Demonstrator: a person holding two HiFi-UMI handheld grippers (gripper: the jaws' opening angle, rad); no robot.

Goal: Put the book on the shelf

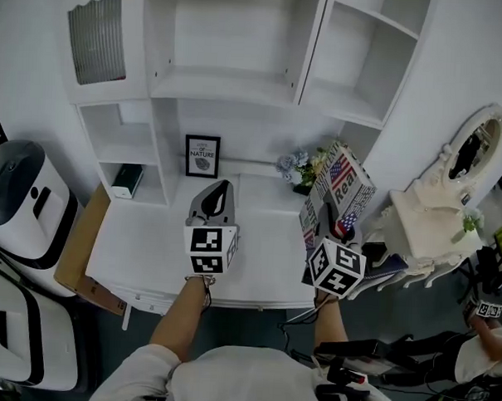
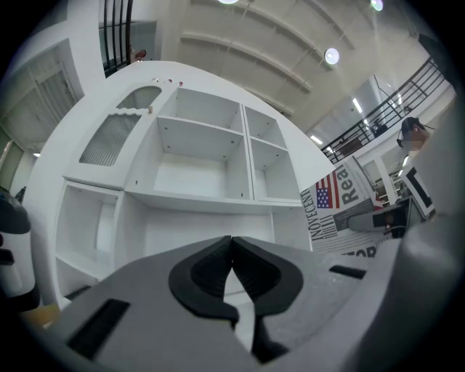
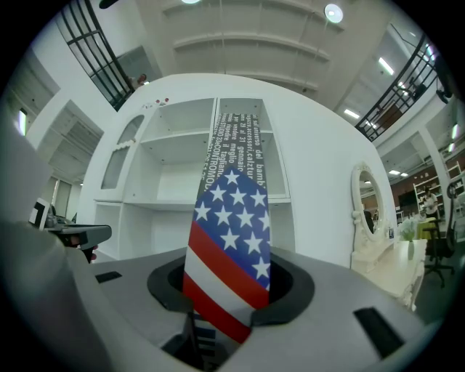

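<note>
The book (image 1: pixel 343 188), its cover printed with an American flag and black lettering, is held up in the air at the right of the desk. My right gripper (image 1: pixel 331 228) is shut on the book's lower end. In the right gripper view the book (image 3: pixel 232 232) stands upright between the jaws and hides the middle of the shelf unit (image 3: pixel 167 156). My left gripper (image 1: pixel 215 201) hovers over the desk's middle, shut and empty, its pads meeting at the tips (image 2: pixel 231 254). The white shelf unit (image 1: pixel 231 87) rises behind the desk with empty compartments.
A framed print (image 1: pixel 202 156) and a small flower pot (image 1: pixel 300 170) stand at the desk's back. A dark green box (image 1: pixel 127 180) sits in a low left cubby. A white vanity with an oval mirror (image 1: pixel 473 147) stands to the right. White appliances (image 1: pixel 19 194) stand at left.
</note>
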